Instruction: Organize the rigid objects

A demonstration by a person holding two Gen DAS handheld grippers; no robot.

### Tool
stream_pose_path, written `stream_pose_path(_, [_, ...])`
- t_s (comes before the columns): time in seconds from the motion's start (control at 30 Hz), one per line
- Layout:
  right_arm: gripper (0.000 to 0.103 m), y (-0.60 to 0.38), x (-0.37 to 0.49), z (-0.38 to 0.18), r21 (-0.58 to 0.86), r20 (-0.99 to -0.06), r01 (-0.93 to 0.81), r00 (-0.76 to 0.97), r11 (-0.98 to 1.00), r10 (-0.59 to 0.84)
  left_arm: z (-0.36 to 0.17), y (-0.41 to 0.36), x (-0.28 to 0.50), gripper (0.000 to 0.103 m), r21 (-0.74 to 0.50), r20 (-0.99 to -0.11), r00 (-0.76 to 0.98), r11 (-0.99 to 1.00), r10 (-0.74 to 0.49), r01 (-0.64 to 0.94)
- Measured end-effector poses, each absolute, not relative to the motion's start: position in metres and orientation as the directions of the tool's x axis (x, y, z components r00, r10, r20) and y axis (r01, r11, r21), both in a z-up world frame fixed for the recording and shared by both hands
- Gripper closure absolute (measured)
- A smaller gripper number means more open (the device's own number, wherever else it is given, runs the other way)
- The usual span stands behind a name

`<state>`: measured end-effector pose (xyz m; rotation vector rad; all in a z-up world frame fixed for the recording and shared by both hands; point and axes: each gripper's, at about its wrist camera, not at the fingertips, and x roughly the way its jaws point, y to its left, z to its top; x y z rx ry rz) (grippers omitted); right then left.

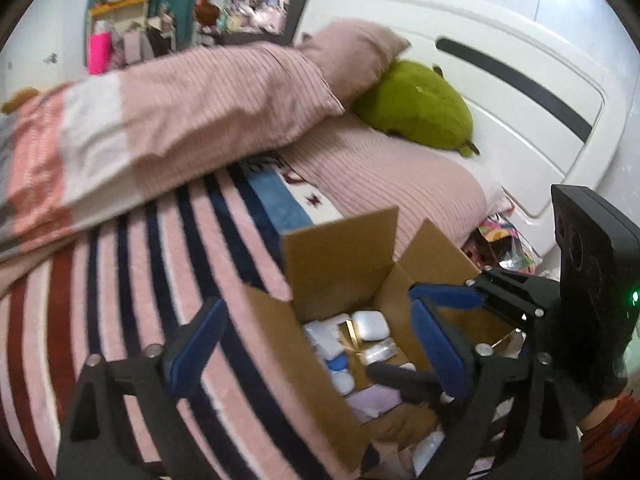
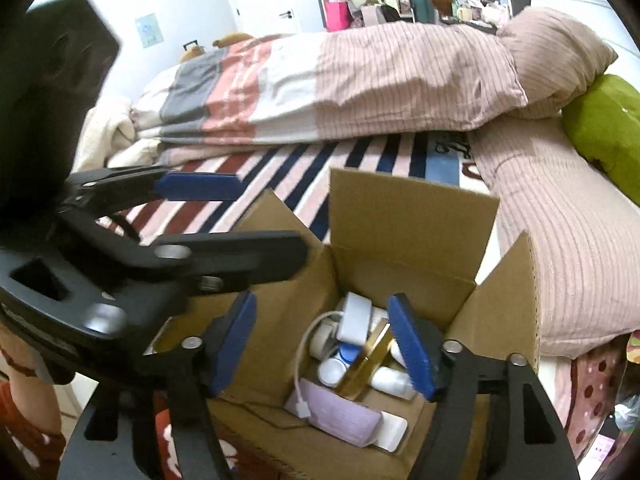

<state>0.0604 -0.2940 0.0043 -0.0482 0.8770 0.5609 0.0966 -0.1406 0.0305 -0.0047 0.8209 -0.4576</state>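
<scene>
1. The left gripper (image 1: 316, 344) has its blue-padded fingers (image 1: 198, 344) spread wide and released, with nothing between them; it hovers over the near-left flap of the open brown cardboard box (image 1: 340, 256). In the right wrist view the same gripper (image 2: 240, 208) enters from 9 o'clock, covering the box's left flap.
2. The box sits on the striped pink, navy and red bedspread (image 1: 132, 280). Its contents are partly hidden: a white rounded case (image 1: 372, 325), a white-and-blue contact lens case (image 1: 342, 376), a gold-edged strip (image 2: 366, 364) and a lilac flat pouch (image 2: 340, 412) can be made out, as can a white charger with its cable (image 2: 354, 316); the rest is a blurred white jumble.
3. The right gripper (image 2: 332, 344) hangs over the box's opening, its fingers (image 2: 412, 344) released and parted, holding nothing. Its right finger covers part of a white bottle (image 2: 390, 380).
4. At 12 o'clock lies a folded pink striped duvet (image 2: 400, 80); toward 2 o'clock, a green plush cushion (image 1: 416, 108) rests against the white headboard (image 1: 480, 40), cut off in the right wrist view.
5. The far shelves are too blurred to read.
</scene>
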Motion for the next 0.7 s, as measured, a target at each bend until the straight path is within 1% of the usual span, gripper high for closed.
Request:
stream_pose_path(0.07, [0.028,-0.29,0.057,0.012,0.172,-0.717,-0.504,0.525,0.846,0.459,0.038,-0.124,0.084,0.009,-0.159,-0.685,0.63,0.919,-0.366,0.361])
stream_pose_path(0.13, [0.015,-0.284,0.051,0.02,0.156,-0.693,-0.529,0.544,0.834,0.474,0.042,-0.113,0.075,0.009,-0.144,-0.673,0.659,0.934,-0.335,0.328])
stream_pose_path(0.23, [0.007,-0.277,0.044,0.028,0.144,-0.654,-0.555,0.568,0.819,0.5,0.043,-0.091,0.06,0.005,-0.119,-0.658,0.701,0.957,-0.275,0.264])
stream_pose_path(0.3, [0.006,-0.272,0.037,0.033,0.147,-0.626,-0.585,0.569,0.798,0.533,0.039,-0.076,0.052,0.005,-0.111,-0.651,0.722,0.97,-0.235,0.216])
stream_pose_path(0.4, [0.002,-0.265,0.033,0.032,0.148,-0.616,-0.585,0.576,0.797,0.538,0.03,-0.055,0.042,0.005,-0.11,-0.653,0.734,0.983,-0.184,0.149])
stream_pose_path(0.57, [0.002,-0.259,0.03,0.03,0.163,-0.605,-0.607,0.561,0.778,0.565,0.014,-0.032,0.037,0.005,-0.109,-0.671,0.73,0.991,-0.132,0.08])
stream_pose_path(0.7, [0.002,-0.253,0.028,0.031,0.139,-0.596,-0.609,0.578,0.781,0.557,0.009,-0.02,0.034,0.005,-0.128,-0.674,0.727,0.99,-0.129,0.057])
